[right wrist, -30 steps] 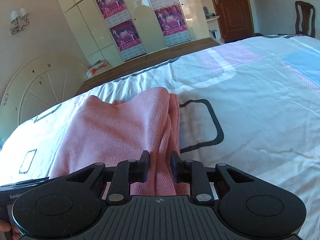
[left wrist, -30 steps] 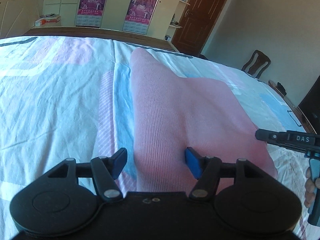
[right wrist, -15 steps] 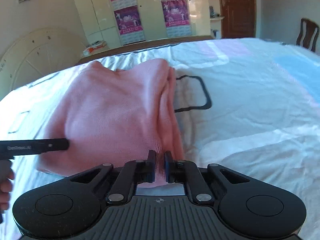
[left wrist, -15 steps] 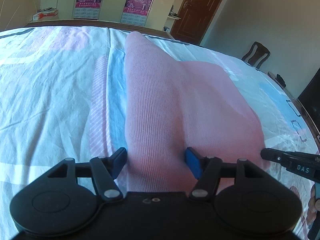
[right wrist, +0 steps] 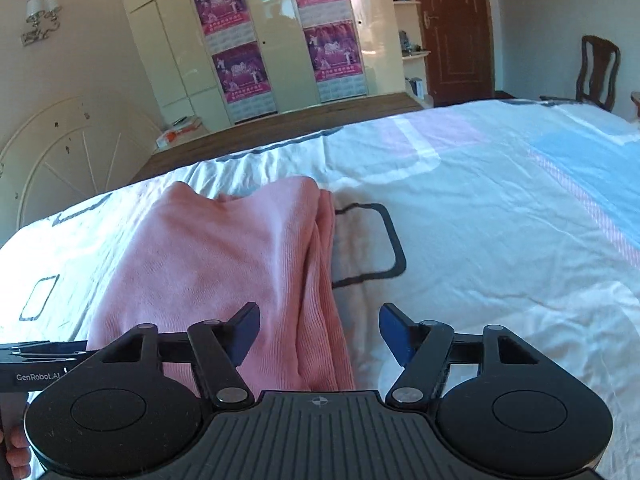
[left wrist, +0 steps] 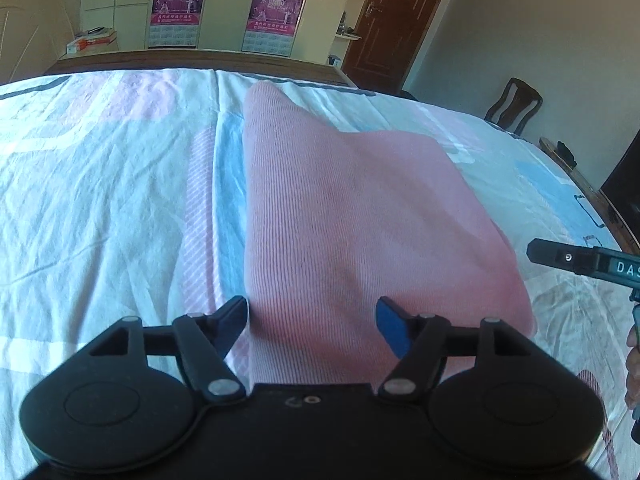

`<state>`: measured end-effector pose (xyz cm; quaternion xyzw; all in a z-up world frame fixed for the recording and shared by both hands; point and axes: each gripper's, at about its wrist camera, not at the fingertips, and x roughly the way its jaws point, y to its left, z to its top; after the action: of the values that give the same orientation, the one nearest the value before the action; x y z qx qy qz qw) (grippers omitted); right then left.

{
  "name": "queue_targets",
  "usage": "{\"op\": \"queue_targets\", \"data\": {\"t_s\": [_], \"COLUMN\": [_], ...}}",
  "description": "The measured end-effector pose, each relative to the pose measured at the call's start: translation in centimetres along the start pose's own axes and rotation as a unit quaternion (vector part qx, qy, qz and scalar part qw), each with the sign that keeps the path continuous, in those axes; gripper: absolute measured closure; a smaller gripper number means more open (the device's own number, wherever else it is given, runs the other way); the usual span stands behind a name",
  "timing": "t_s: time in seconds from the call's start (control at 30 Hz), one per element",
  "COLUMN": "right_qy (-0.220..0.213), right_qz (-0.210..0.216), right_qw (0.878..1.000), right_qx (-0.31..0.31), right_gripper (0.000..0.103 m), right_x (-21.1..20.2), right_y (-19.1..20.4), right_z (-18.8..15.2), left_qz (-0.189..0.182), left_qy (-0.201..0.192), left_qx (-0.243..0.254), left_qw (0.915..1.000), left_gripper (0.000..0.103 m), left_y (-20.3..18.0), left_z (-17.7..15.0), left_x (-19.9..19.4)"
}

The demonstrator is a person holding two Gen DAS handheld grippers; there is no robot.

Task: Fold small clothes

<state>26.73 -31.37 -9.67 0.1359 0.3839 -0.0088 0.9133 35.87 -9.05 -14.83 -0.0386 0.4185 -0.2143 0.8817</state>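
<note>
A pink knit garment (left wrist: 352, 220) lies folded on the bed sheet (left wrist: 100, 200). In the left wrist view my left gripper (left wrist: 312, 320) is open, its fingers spread over the garment's near left edge, holding nothing. In the right wrist view the garment (right wrist: 224, 264) lies folded with its layered edge to the right. My right gripper (right wrist: 320, 332) is open over that near edge, empty. The right gripper's body also shows at the right edge of the left wrist view (left wrist: 584, 260).
The bed sheet (right wrist: 480, 220) is white with pink and blue patches and dark outlines. A wardrobe with purple posters (right wrist: 280, 40), a brown door (right wrist: 452, 28) and a wooden chair (right wrist: 596, 72) stand beyond the bed.
My right gripper was shut on the garment's edge and has opened, letting it go. The left gripper stayed open and shifted only slightly.
</note>
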Motion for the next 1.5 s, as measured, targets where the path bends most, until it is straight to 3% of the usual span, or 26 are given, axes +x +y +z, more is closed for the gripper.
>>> {"op": "queue_targets", "data": {"t_s": [0.33,0.7,0.77,0.93,1.0,1.07,1.13,1.23,1.37,1.43,1.5], "right_qy": [0.006,0.038,0.042,0.054,0.043,0.018,0.005,0.022,0.012,-0.009,-0.013], "right_qz": [0.023,0.016,0.020,0.031,0.030,0.013,-0.015,-0.014,-0.011,-0.018,-0.019], "right_qw": [0.999,0.998,0.997,0.996,0.998,1.000,1.000,0.999,1.000,1.000,0.999], "right_qx": [0.021,0.050,0.063,0.057,0.035,0.007,-0.006,-0.020,0.005,-0.016,-0.035], "right_gripper": [0.037,0.039,0.069,0.071,0.088,0.090,0.091,0.091,0.089,0.082,0.072], "right_x": [4.9,11.6,12.6,14.2,14.2,14.1,14.6,16.0,15.1,14.3,14.5], "right_y": [0.8,0.0,-0.4,-0.5,-0.2,0.1,-0.2,-0.4,-0.8,0.0,0.9], "right_z": [3.9,7.3,7.8,7.9,7.8,7.8,7.7,7.3,7.9,8.2,8.5], "left_qz": [0.009,0.024,0.026,0.026,0.026,0.026,0.025,0.041,0.045,0.058,0.066], "left_qy": [-0.033,-0.051,-0.050,-0.036,-0.032,-0.030,-0.031,-0.039,-0.044,-0.057,-0.045], "left_qx": [0.007,-0.024,-0.029,-0.041,-0.050,-0.061,-0.065,-0.061,-0.087,-0.070,-0.071], "left_qw": [0.9994,0.9981,0.9980,0.9982,0.9979,0.9973,0.9971,0.9966,0.9942,0.9942,0.9943], "left_gripper": [0.029,0.028,0.029,0.029,0.029,0.028,0.026,0.021,0.027,0.028,0.026], "left_y": [-0.4,1.0,1.5,2.6,3.1,3.4,3.4,3.2,3.5,3.1,3.3], "left_z": [3.8,8.7,9.3,10.0,9.9,9.9,9.8,9.7,10.2,10.9,11.5], "left_x": [-0.1,3.5,4.4,6.8,7.5,8.1,8.5,9.2,9.2,9.1,10.1]}}
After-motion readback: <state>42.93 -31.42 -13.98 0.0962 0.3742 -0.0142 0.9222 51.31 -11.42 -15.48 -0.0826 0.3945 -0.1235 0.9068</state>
